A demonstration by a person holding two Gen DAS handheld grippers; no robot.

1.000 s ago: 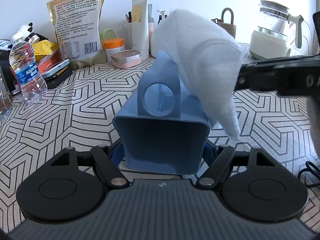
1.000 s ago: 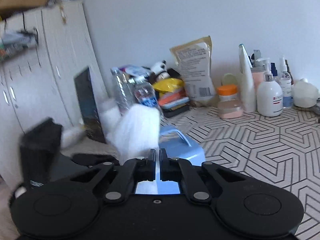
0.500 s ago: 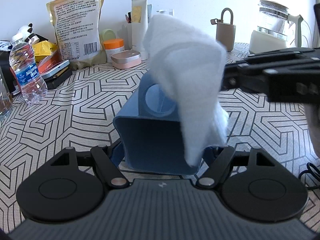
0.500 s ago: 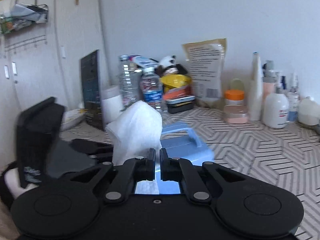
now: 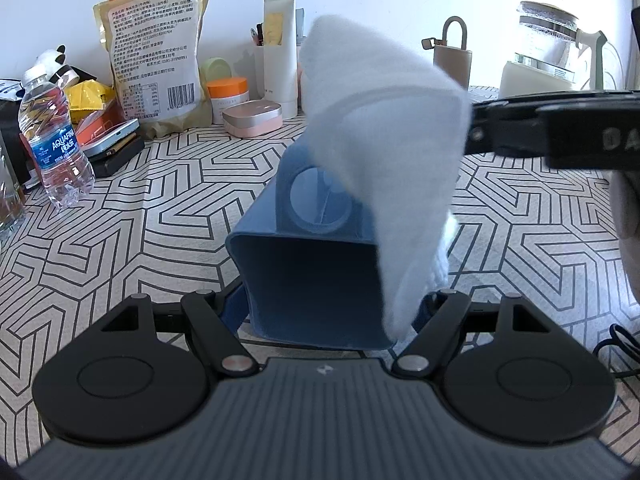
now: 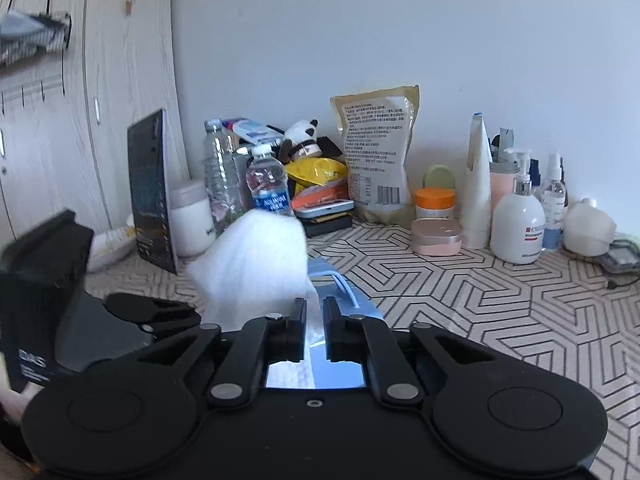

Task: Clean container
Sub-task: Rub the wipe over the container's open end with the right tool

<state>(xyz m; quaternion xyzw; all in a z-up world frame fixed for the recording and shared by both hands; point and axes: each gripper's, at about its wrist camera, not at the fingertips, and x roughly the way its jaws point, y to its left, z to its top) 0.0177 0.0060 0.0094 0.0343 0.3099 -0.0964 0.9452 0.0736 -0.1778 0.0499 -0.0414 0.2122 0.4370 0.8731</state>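
Note:
A blue plastic container (image 5: 316, 276) lies on its side on the patterned tabletop, its base toward the left wrist camera. My left gripper (image 5: 320, 300) is shut on it, one finger on each side. My right gripper (image 6: 314, 314) is shut on a white cloth (image 6: 256, 260). In the left wrist view the cloth (image 5: 392, 152) drapes over the container's top and right side, and my right gripper comes in from the right edge. In the right wrist view the container (image 6: 340, 292) shows just past the cloth.
Along the back wall stand a water bottle (image 5: 56, 144), a snack bag (image 5: 156, 56), an orange-lidded jar (image 5: 228, 94), a pink case (image 5: 254, 118), a padlock-shaped item (image 5: 452, 60) and a kettle (image 5: 548, 48). A black cable (image 5: 620, 344) lies at right.
The cloth has swung from the container's right side across its top and now lies over its top and right flank. The left gripper and the container have not moved.

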